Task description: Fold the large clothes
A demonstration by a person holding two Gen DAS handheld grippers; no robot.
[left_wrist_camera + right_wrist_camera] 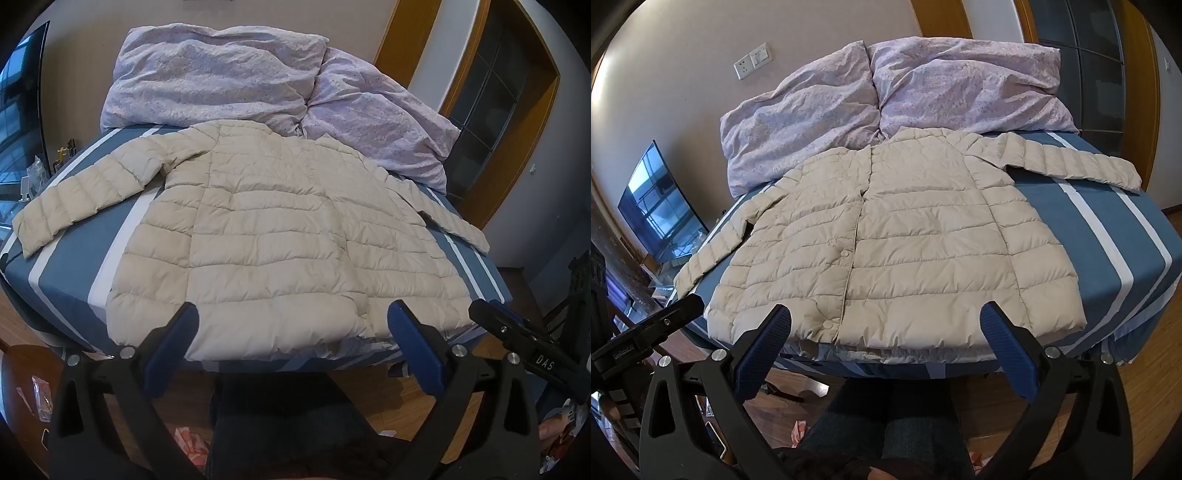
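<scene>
A cream quilted puffer jacket (280, 236) lies flat, front up and buttoned, on the blue and white striped bed (55, 280), hem toward me, both sleeves spread outward. It also shows in the right wrist view (905, 243). My left gripper (293, 317) is open and empty, hovering over the jacket's hem near the bed's front edge. My right gripper (886, 317) is open and empty, also just above the hem. The right gripper's body shows at the right of the left wrist view (524, 339).
Two lilac pillows (221, 77) lie against the wall behind the jacket. A TV (661, 206) stands left of the bed. A wooden-framed glass door (491, 99) is at the back right. Wooden floor (1145, 387) with small clutter lies below the bed's front edge.
</scene>
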